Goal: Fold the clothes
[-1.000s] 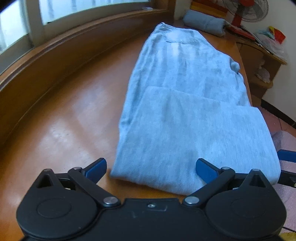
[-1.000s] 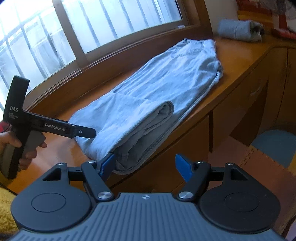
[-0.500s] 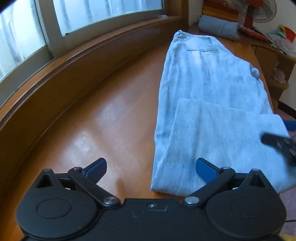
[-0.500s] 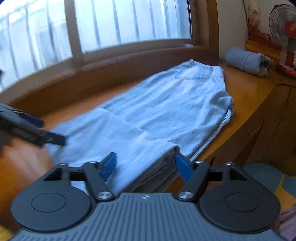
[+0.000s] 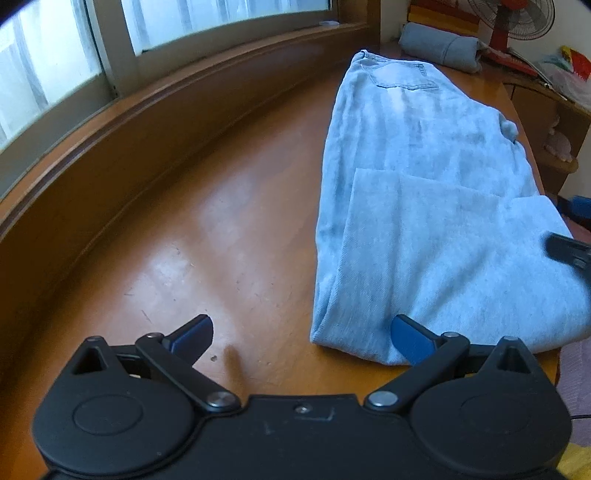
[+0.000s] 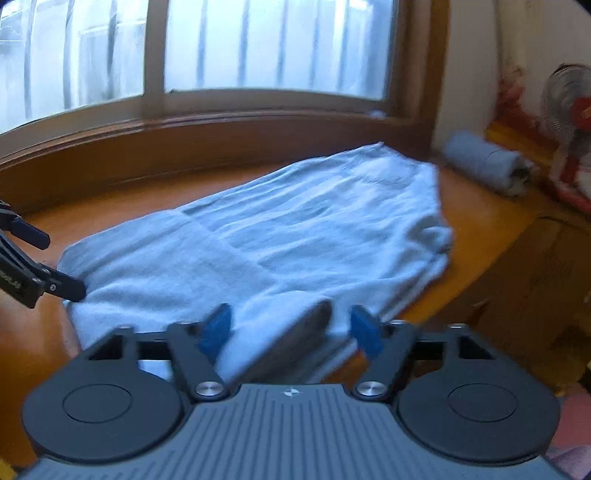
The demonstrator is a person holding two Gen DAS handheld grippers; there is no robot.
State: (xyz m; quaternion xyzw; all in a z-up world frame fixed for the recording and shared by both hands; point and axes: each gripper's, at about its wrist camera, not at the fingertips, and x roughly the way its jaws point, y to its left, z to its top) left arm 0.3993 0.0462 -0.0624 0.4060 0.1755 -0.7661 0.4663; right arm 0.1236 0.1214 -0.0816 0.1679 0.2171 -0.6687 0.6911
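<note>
Light blue jeans (image 5: pixel 424 206) lie lengthwise on the wooden counter (image 5: pixel 207 236), leg ends folded back over the thighs, waistband and pocket at the far end. My left gripper (image 5: pixel 301 332) is open at the near left corner of the fold; its right finger rests on the cloth, its left finger over bare wood. In the right wrist view the same jeans (image 6: pixel 295 236) fill the middle. My right gripper (image 6: pixel 291 326) is open, its fingers straddling the thick folded edge at the counter's front. The left gripper (image 6: pixel 44 266) shows at the left edge there.
A rolled grey garment (image 5: pixel 439 50) lies at the counter's far end, beside a red fan (image 5: pixel 511 22). A wooden sill and window (image 5: pixel 184 22) run along the left. The counter's front edge drops to a cabinet (image 6: pixel 532 280) on the right.
My left gripper has shifted left, so the jeans now sit right of centre. My right gripper has moved in over the folded edge, which now lies between its fingers.
</note>
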